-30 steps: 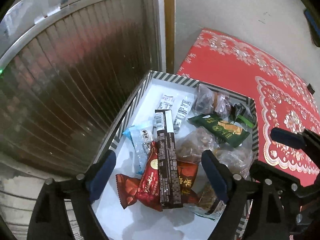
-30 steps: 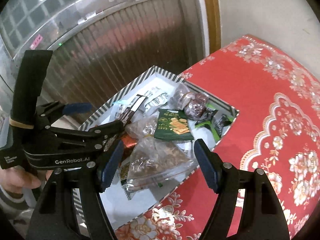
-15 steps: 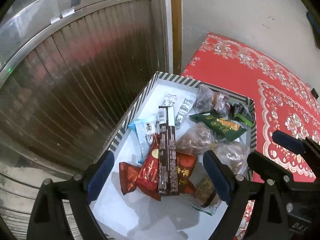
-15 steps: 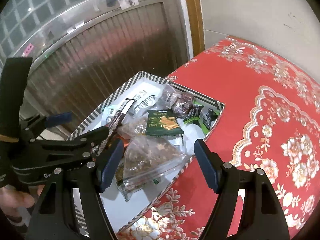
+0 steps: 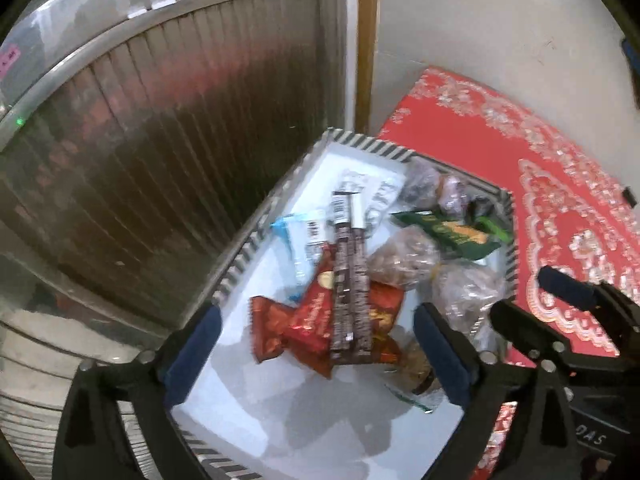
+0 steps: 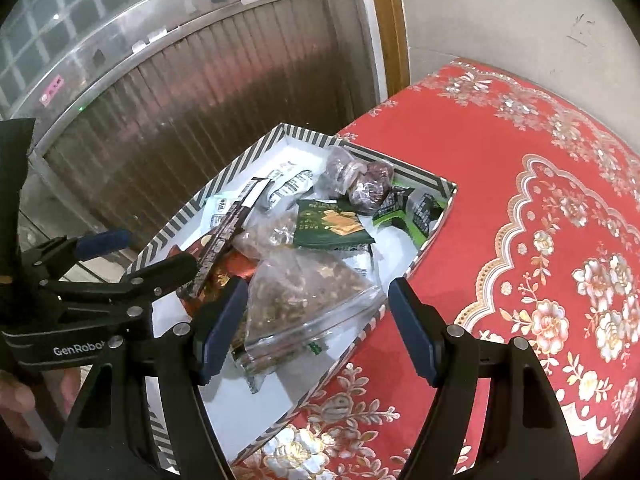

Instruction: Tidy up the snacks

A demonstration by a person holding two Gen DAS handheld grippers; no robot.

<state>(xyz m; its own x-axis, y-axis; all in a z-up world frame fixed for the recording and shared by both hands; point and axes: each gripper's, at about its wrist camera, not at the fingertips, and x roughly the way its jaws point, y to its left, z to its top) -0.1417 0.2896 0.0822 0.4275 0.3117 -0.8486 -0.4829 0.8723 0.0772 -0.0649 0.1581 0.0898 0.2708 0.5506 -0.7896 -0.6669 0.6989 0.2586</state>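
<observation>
A striped-rim box (image 5: 362, 145) (image 6: 224, 184) holds several snacks: a long dark brown bar (image 5: 350, 280) (image 6: 228, 232), red packets (image 5: 312, 320), a green packet (image 5: 452, 236) (image 6: 328, 226) and clear bags of nuts (image 6: 304, 292). My left gripper (image 5: 316, 356) is open and empty, above the box's near end; it also shows at the left of the right wrist view (image 6: 132, 264). My right gripper (image 6: 316, 328) is open and empty, above the large clear bag at the box's right edge; it shows in the left wrist view (image 5: 568, 292).
The box sits at the left edge of a table with a red flowered cloth (image 6: 520, 200) (image 5: 500, 152). A ribbed metal shutter (image 5: 160, 160) (image 6: 224, 88) stands to the left, a pale wall (image 5: 480, 32) behind.
Both grippers have drawn back and up from the box, which looks smaller and further off. Both stay open and empty. The snacks have not moved.
</observation>
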